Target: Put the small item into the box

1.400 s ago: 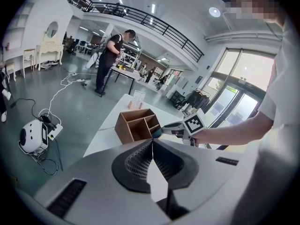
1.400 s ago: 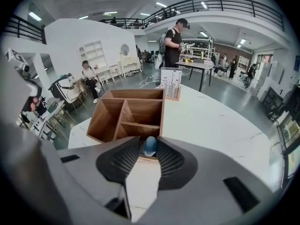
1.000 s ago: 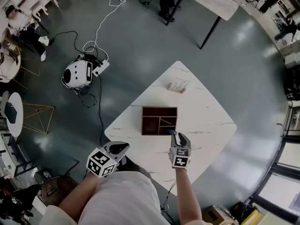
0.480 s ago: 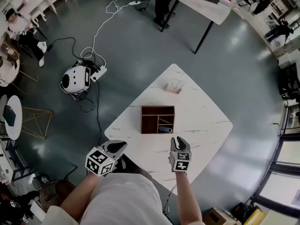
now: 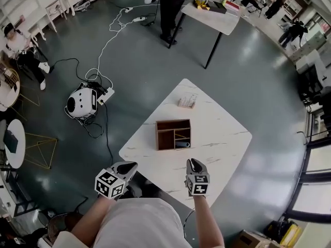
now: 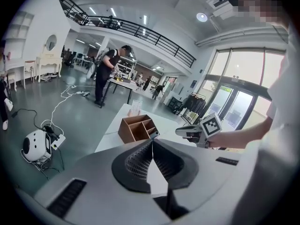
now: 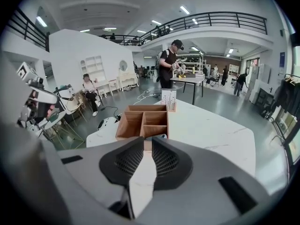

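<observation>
Wooden box (image 5: 165,136), one, on one table (image 5: 222,133), holds one item (image 5: 181,144). Left gripper (image 5: 132,165) jaws meet, empty; right gripper (image 5: 192,162) jaws narrow, closing on nothing.

Too small to identify: dark small item (image 5: 181,144) in near-right compartment of box (image 5: 158,135); contents of rack (image 5: 186,102) on table (image 5: 220,136). Cut off by top edge: head of standing person (image 5: 168,6).
</observation>
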Available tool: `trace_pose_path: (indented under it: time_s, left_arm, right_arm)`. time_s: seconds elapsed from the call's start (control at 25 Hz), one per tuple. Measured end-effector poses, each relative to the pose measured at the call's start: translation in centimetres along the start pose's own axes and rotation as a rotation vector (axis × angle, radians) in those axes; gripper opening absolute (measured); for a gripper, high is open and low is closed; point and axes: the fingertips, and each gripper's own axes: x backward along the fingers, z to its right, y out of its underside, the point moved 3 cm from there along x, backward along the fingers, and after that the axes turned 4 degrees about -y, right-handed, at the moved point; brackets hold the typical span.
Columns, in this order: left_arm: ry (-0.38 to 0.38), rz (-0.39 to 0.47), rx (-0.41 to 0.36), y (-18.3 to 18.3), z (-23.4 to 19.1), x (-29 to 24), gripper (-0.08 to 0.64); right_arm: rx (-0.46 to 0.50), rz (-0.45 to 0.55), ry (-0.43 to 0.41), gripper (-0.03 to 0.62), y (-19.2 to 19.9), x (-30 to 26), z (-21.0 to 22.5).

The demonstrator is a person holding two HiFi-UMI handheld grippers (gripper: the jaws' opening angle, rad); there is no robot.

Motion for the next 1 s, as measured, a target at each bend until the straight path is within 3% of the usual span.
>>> trace_pose_path:
  time_s: [0.36,1.0]
  left_arm:
    - [0.048,0.000,-0.018,3.7,1.0,4.8,0.014]
    - [0.108,0.036,-0.043,11.6,3.3,14.2,0.014]
  right_arm:
    - [-0.050,0.045,0.014,0.042,2.7,4.9,-5.6]
    - [-0.049,0.151,0.037,0.035,7.5,17.4,-15.8]
